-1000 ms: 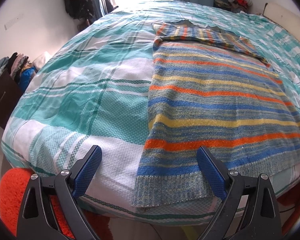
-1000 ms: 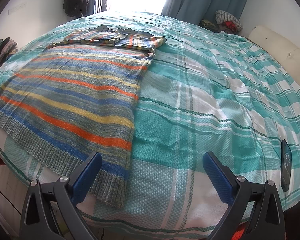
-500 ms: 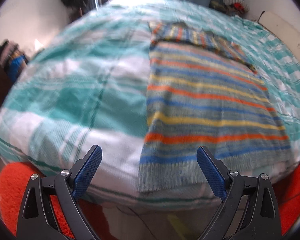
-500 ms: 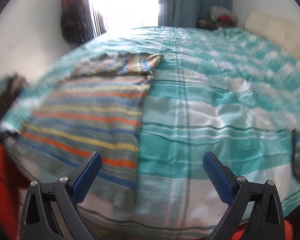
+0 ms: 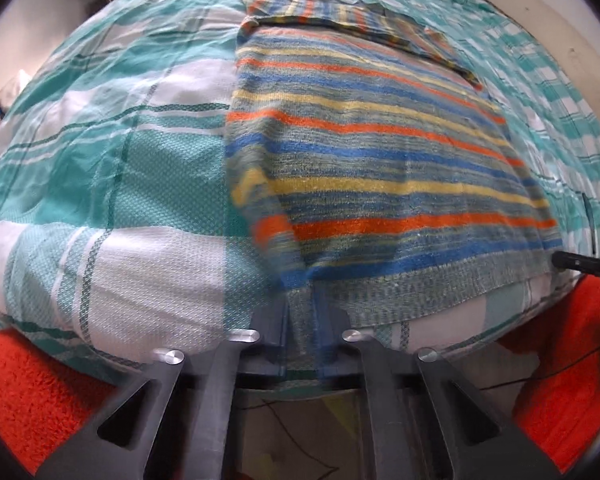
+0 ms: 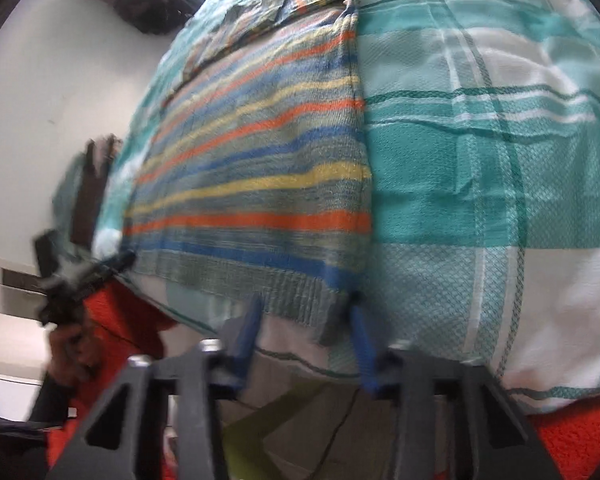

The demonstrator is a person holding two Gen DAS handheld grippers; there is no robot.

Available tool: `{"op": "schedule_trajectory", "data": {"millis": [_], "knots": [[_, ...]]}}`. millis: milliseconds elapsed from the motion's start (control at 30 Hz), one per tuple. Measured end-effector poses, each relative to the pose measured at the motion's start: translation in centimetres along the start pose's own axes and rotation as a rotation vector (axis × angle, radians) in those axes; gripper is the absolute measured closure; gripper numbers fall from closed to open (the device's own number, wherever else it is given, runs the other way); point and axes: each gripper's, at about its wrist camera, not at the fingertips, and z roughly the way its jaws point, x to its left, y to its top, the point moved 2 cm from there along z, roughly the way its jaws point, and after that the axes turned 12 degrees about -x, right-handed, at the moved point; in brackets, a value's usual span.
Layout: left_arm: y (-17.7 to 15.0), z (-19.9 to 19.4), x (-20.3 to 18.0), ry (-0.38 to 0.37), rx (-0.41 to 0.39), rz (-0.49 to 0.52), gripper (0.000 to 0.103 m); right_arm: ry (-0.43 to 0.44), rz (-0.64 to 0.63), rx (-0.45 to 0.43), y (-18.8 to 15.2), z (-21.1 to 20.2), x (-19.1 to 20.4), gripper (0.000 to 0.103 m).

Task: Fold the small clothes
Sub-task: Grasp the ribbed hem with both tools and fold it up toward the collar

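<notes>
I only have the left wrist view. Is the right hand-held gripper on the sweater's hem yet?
Observer: Nearly. In the right wrist view, the right hand-held gripper has the near right hem corner of the striped sweater between its blue pads. Its jaws are closing, and the pads are not pressing yet.
Operator: Does my left one show from there?
Observer: Yes. The tip of the left hand-held gripper is at the hem's other corner, with a hand holding it from beyond the bed edge. It is too blurred there to see the jaws, which are closing with the hem between them.
</notes>
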Motion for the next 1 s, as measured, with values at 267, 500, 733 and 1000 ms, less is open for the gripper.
{"op": "schedule_trajectory", "data": {"millis": [267, 500, 733, 1000], "knots": [[4.8, -3.2, 1.2, -0.138, -0.125, -0.125, 0.097, 0.025, -0.047, -0.213, 3.6, -4.0, 3.0, 0.096], [16.6, -0.8, 1.1, -0.108, -0.292, -0.092, 0.097, -0.035, -0.13, -0.379, 13.4, -2.5, 4.6, 0.096], [27.6, 6.1, 1.7, -0.056, -0.332, -0.07, 0.097, -0.066, -0.161, -0.458, 25.4, 1.5, 4.9, 0.096], [34.1, 16.8, 3.2, 0.032, -0.249, -0.072, 0.096, -0.075, -0.049, -0.4, 35.5, 10.2, -0.4, 0.096]]}}
